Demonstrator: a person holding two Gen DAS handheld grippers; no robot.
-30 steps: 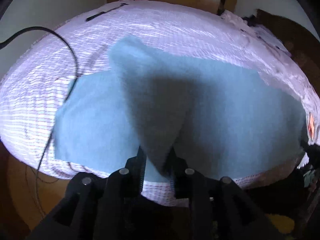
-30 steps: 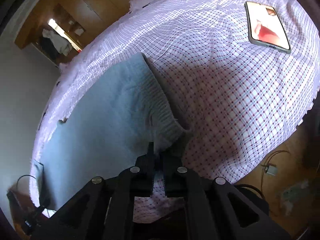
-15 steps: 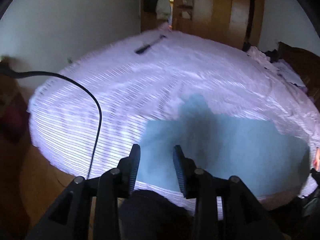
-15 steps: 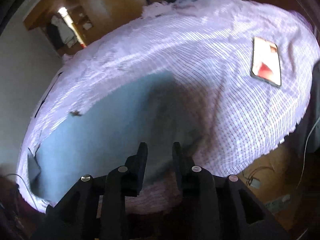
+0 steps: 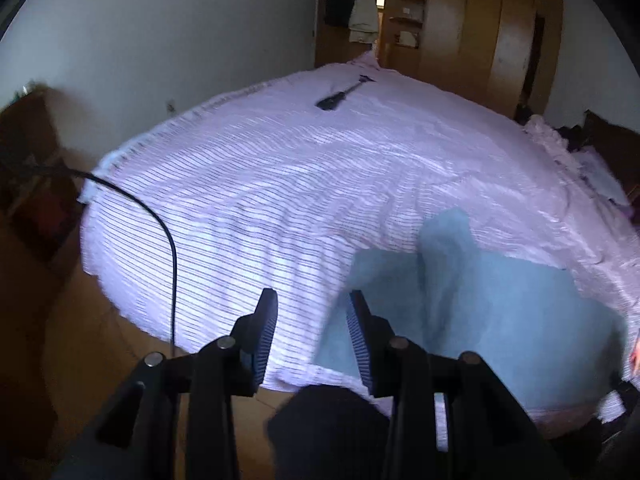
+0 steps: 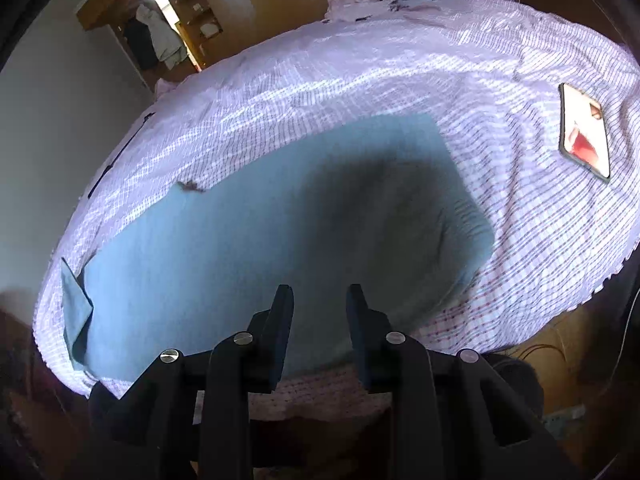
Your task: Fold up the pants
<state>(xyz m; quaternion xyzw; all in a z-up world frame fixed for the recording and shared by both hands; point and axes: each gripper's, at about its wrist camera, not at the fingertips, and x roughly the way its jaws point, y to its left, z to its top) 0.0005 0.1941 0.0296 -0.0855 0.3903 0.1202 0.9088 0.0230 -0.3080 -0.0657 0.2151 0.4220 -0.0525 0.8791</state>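
Light blue pants (image 6: 248, 248) lie flat on a bed with a pink checked sheet (image 6: 360, 68), stretched along its near edge. In the right wrist view the waistband end (image 6: 452, 216) is at the right and a small flap (image 6: 74, 304) is turned up at the far left end. My right gripper (image 6: 316, 300) is open and empty above the pants' near edge. In the left wrist view the pants (image 5: 500, 312) lie at the lower right, with a raised fold (image 5: 444, 236). My left gripper (image 5: 312, 304) is open and empty over the sheet (image 5: 280, 184), just left of the pants.
A phone (image 6: 584, 136) with a lit screen lies on the bed right of the pants. A black cable (image 5: 160, 232) hangs at the bed's left edge. A dark tool (image 5: 340, 94) lies at the far side. Wooden wardrobes (image 5: 480, 20) stand behind.
Both grippers have let go of the pants, opened and pulled back and up. The lifted cloth has dropped flat onto the bed.
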